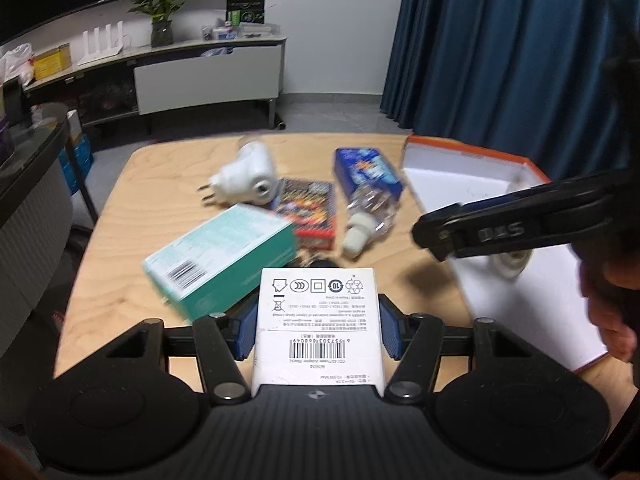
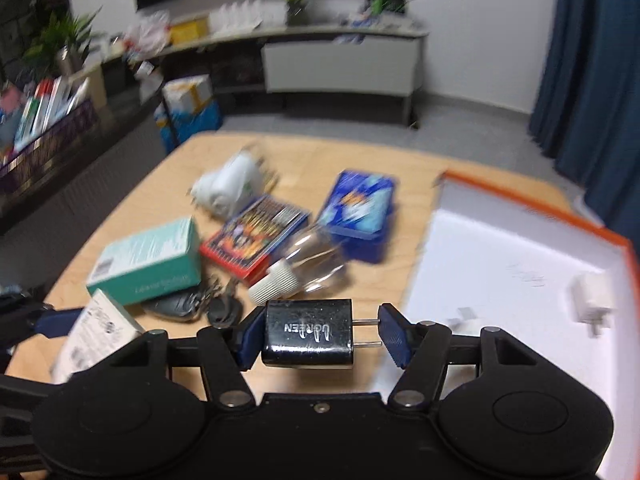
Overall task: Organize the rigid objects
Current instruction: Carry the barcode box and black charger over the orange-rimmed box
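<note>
Sorting is barely begun: one white plug (image 2: pixel 591 299) lies in the orange-rimmed tray (image 2: pixel 520 240). Left of the tray, the left gripper (image 1: pixel 318 330) clamps a white carton (image 1: pixel 318 320), the right gripper (image 2: pixel 320 336) a black charger (image 2: pixel 307 333); five items await.

On the table (image 1: pixel 132 208), the teal box (image 1: pixel 218 258) lies left of the bottle (image 1: pixel 370 200), with the open tray (image 1: pixel 532 264) to their right.
</note>
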`<action>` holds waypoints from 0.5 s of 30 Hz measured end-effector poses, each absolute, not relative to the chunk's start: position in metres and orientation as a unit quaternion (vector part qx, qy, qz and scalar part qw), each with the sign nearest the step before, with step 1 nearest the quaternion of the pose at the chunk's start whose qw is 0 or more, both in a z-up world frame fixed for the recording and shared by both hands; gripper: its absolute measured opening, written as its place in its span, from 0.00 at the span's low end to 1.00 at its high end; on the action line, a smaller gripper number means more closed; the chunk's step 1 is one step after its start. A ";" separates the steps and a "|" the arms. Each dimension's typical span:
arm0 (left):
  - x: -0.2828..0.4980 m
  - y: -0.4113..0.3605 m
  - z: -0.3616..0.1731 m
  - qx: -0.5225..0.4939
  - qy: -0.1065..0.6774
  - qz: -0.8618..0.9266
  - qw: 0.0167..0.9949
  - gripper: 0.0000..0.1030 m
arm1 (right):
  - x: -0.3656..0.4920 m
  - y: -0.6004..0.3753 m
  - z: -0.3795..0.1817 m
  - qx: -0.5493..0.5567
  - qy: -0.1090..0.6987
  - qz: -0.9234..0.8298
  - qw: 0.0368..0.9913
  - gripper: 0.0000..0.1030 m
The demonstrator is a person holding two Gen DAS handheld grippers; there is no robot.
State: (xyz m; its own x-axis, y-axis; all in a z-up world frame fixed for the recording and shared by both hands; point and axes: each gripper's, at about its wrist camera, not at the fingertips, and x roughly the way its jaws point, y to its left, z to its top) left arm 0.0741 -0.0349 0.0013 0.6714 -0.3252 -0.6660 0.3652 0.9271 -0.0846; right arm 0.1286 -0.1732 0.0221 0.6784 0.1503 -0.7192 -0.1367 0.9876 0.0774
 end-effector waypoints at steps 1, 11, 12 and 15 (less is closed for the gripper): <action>0.076 -0.041 0.005 0.022 0.358 -0.195 0.913 0.58 | 0.122 -0.182 0.030 0.015 0.384 0.069 0.920 0.71; 0.077 -0.143 0.042 0.022 0.335 -0.267 0.903 0.58 | 0.050 -0.285 0.072 0.045 0.337 -0.078 0.937 0.71; 0.076 -0.154 0.046 0.028 0.329 -0.274 0.903 0.58 | 0.044 -0.294 0.073 0.053 0.337 -0.088 0.936 0.71; 0.072 -0.180 0.052 0.041 0.315 -0.287 0.904 0.58 | 0.028 -0.314 0.074 0.068 0.331 -0.114 0.934 0.71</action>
